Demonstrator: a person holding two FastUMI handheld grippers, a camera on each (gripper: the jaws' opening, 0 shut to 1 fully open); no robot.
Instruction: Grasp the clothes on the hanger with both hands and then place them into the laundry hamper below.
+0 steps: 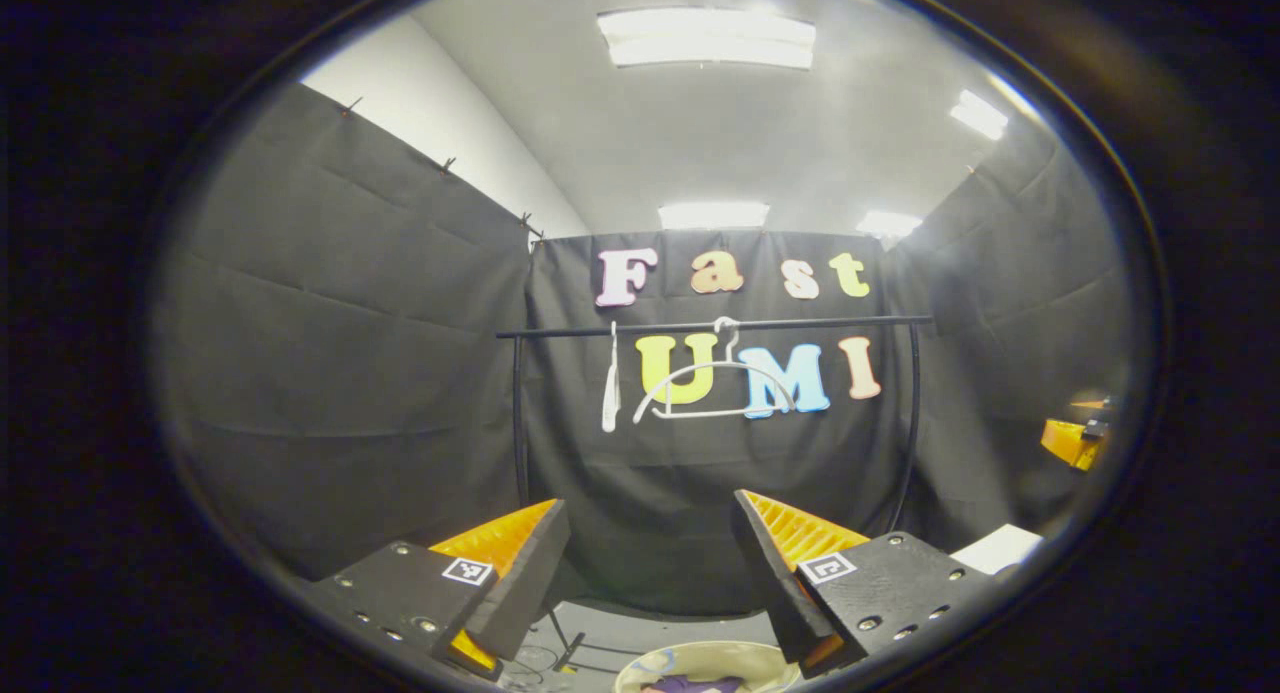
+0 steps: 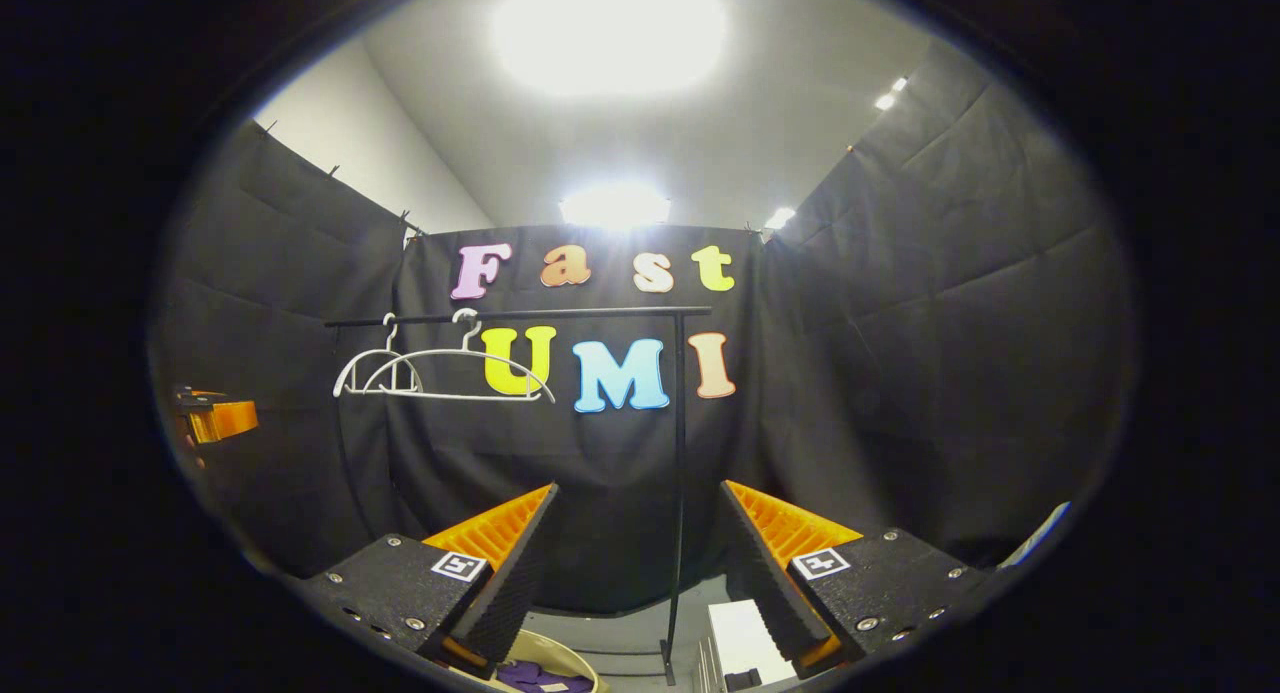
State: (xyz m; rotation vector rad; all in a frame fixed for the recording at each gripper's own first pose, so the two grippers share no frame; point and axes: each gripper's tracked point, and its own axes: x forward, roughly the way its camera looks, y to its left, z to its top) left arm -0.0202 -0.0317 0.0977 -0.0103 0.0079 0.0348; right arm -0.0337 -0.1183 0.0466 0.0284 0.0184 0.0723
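Hanging from a black rail (image 1: 715, 325) against the dark cloth wall, two white hangers (image 1: 715, 393) are bare under bright ceiling lights. Below the rail, at the left gripper view's bottom edge, sits the hamper (image 1: 705, 663) with purple clothes (image 1: 690, 685) inside, though only a sliver shows. The left gripper (image 1: 650, 563) is spread wide, grasping nothing. The right gripper (image 2: 635, 563) is likewise parted and empty, the rail's post (image 2: 680, 493) standing between its fingers, the hamper (image 2: 560, 658) low beside the post.
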